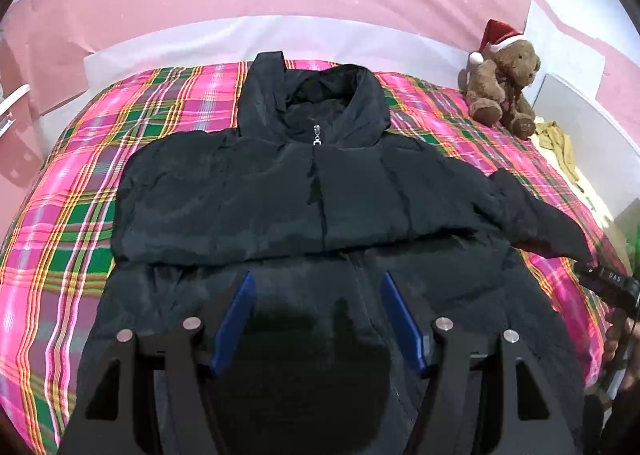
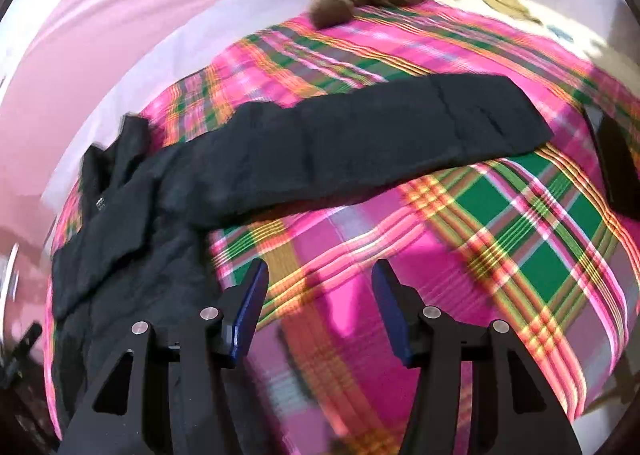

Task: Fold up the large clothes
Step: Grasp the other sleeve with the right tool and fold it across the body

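Observation:
A black hooded puffer jacket (image 1: 280, 191) lies front up on the plaid bedspread (image 1: 60, 215), zip closed and hood at the far end. One sleeve (image 1: 532, 215) stretches out to the right. My left gripper (image 1: 318, 279) hovers open over the jacket's lower front, with nothing between its blue pads. The right wrist view is blurred. There the outstretched sleeve (image 2: 360, 143) crosses the bedspread (image 2: 520, 235), and the jacket body (image 2: 120, 255) is at the left. My right gripper (image 2: 320, 267) is open over bare plaid just short of the sleeve, holding nothing.
A brown teddy bear (image 1: 504, 87) in a Santa hat sits at the bed's far right corner, next to a yellowish cloth (image 1: 556, 143). A person's hand (image 1: 614, 347) shows at the right edge. A pink wall stands behind the bed.

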`<action>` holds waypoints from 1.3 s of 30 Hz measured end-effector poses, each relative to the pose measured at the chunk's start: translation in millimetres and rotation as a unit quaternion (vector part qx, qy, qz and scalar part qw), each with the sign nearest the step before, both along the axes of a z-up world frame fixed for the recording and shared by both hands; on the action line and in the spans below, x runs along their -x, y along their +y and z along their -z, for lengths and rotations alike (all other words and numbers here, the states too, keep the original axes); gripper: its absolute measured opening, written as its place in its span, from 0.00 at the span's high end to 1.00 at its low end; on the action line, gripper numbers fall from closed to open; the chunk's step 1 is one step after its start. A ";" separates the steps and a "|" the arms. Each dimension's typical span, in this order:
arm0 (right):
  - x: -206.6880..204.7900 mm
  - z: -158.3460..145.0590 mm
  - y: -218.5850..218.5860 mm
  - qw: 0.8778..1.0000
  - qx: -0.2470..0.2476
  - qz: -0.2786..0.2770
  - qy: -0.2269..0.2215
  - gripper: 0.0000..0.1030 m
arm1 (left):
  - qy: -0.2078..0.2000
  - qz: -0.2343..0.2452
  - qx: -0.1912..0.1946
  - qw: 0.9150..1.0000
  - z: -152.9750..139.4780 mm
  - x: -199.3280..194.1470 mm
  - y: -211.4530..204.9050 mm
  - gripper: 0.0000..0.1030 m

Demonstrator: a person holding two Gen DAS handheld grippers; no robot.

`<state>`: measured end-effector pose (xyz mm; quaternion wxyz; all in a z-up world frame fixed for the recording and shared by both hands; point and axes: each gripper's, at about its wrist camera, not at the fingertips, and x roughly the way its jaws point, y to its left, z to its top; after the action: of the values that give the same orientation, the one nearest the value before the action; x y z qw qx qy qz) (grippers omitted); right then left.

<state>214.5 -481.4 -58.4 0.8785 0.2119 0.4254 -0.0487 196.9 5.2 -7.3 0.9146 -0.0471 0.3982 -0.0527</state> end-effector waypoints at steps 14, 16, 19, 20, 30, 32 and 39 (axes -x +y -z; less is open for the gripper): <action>-63.5 42.1 -91.2 0.990 -0.088 0.112 -0.001 0.47 | 0.027 -0.010 0.000 1.000 36.5 -51.1 4.1 0.34; -71.6 42.8 -96.1 0.988 -0.087 0.127 -0.007 0.47 | 0.029 -0.011 0.000 1.000 39.8 -52.8 4.1 0.34; -81.8 38.9 -94.2 0.989 -0.067 0.131 -0.010 0.68 | 0.029 -0.013 0.003 0.999 39.8 -51.9 7.0 0.34; -84.7 37.3 -92.8 0.990 -0.071 0.125 -0.012 0.80 | 0.028 -0.014 0.004 0.999 38.6 -51.0 8.6 0.34; -58.5 -71.3 -25.4 0.992 -0.018 0.047 -0.119 0.89 | -0.001 -0.024 0.018 1.000 7.3 -25.0 27.2 0.34; -53.3 -99.8 -5.3 0.989 -0.009 0.022 -0.145 0.89 | -0.007 -0.026 0.020 0.999 1.3 -19.4 31.0 0.34; -58.0 -165.4 94.2 0.977 0.021 -0.099 -0.189 0.89 | -0.026 -0.036 0.025 0.999 -18.9 -4.8 47.9 0.34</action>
<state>272.5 -387.2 107.0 0.9476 0.1559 0.2697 0.0707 201.6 53.1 11.6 0.9246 -0.0825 0.3706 -0.0306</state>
